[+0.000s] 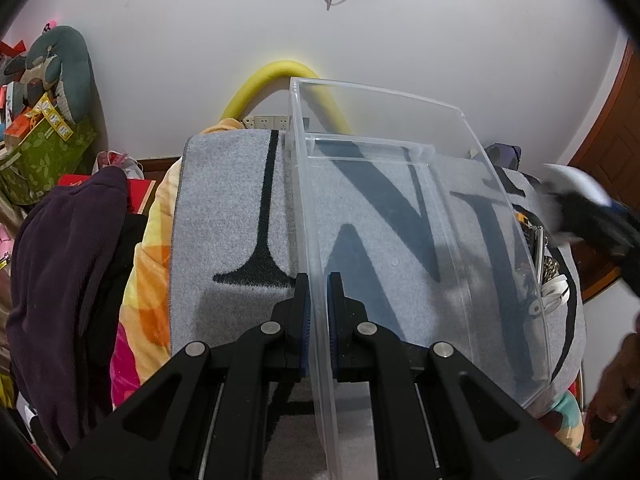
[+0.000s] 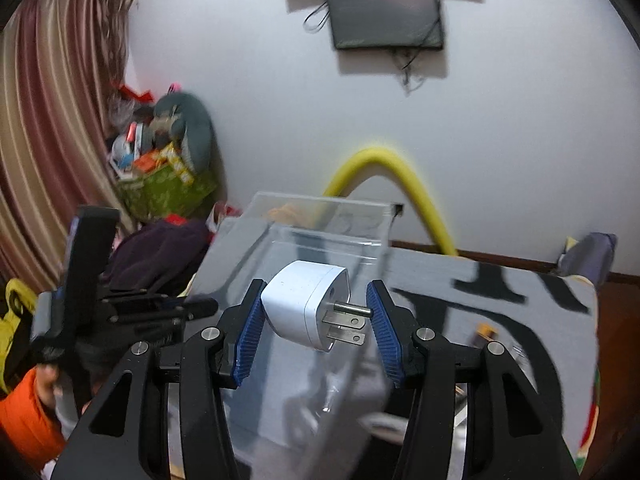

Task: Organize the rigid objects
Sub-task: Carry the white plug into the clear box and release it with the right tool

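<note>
Left gripper [image 1: 318, 312] clamps the wall of the clear bin [image 1: 400, 216], which rests on the grey blanket [image 1: 224, 216]. Right gripper [image 2: 316, 320] pinches the white plug adapter [image 2: 308, 304] above the bin, 1 pad bearing on a prong. Risk: adapter pivots and drops outside.

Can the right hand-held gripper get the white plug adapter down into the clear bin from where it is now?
Probably yes. The right hand-held gripper holds the white plug adapter over the clear bin, which is open-topped with nothing visible between them; the left hand-held gripper clamps its wall.
</note>
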Demonstrator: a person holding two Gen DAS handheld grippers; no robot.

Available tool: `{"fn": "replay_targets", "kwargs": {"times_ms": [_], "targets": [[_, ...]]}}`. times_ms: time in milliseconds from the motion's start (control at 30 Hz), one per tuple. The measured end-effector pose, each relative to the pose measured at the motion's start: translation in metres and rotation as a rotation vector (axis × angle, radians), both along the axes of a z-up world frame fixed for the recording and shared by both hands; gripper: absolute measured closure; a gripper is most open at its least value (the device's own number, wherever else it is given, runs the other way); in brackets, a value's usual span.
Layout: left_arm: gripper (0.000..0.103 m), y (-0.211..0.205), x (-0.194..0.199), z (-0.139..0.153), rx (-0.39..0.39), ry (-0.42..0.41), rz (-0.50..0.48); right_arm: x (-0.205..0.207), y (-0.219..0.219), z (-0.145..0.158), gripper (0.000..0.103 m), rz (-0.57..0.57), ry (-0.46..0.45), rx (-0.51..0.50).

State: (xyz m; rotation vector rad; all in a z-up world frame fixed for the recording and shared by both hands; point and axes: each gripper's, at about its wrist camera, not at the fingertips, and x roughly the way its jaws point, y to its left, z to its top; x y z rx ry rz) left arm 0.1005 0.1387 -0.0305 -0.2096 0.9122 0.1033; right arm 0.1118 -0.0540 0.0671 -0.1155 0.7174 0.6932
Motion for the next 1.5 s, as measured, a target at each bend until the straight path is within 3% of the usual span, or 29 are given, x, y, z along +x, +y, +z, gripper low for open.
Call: {"fn": "replay_targets", "kwargs": {"times_ms": [300,433,600,800,867,933,1100,1167,1233,1500], "targets": [[0.096,0.005,0.000,-0.001,-0.027,-0.005,-0.007,0.023,0.067,-0.059,0.055,0.128,0.159,-0.192],[0.096,0.005,-0.001,-0.002,-0.027,-0.008,-0.008,0.009,0.071,-0.073,0.055,0.158,0.117,-0.292],[0.096,0.005,0.000,-0.002,-0.030,-0.006,-0.004,0.006,0.068,-0.072,0.054,0.180,0.129,-0.284],[0.096,0.003,0.001,-0.001,-0.019,0.001,-0.004,0.006,0.036,-0.051,0.045,0.152,0.131,-0.199],[0.096,0.003,0.001,0.000,-0.016,0.003,-0.004,0.005,0.014,-0.038,0.043,0.136,0.112,-0.163],[0.096,0.002,0.001,0.000,-0.010,0.003,-0.004,0.005,-0.010,-0.027,0.035,0.094,0.093,-0.145],[0.096,0.000,0.001,0.000,0.000,0.006,-0.003,0.004,-0.075,-0.015,0.033,-0.014,0.057,-0.129],[0.096,-0.001,0.001,0.001,0.003,0.007,-0.002,0.003,-0.101,-0.020,0.029,-0.075,0.041,-0.161],[0.096,-0.002,0.001,0.001,0.008,0.009,0.000,0.004,-0.114,-0.030,0.020,-0.109,0.043,-0.190],[0.096,-0.006,0.002,0.002,0.040,0.019,0.004,0.002,-0.131,-0.090,0.020,-0.126,0.097,-0.318]]}}
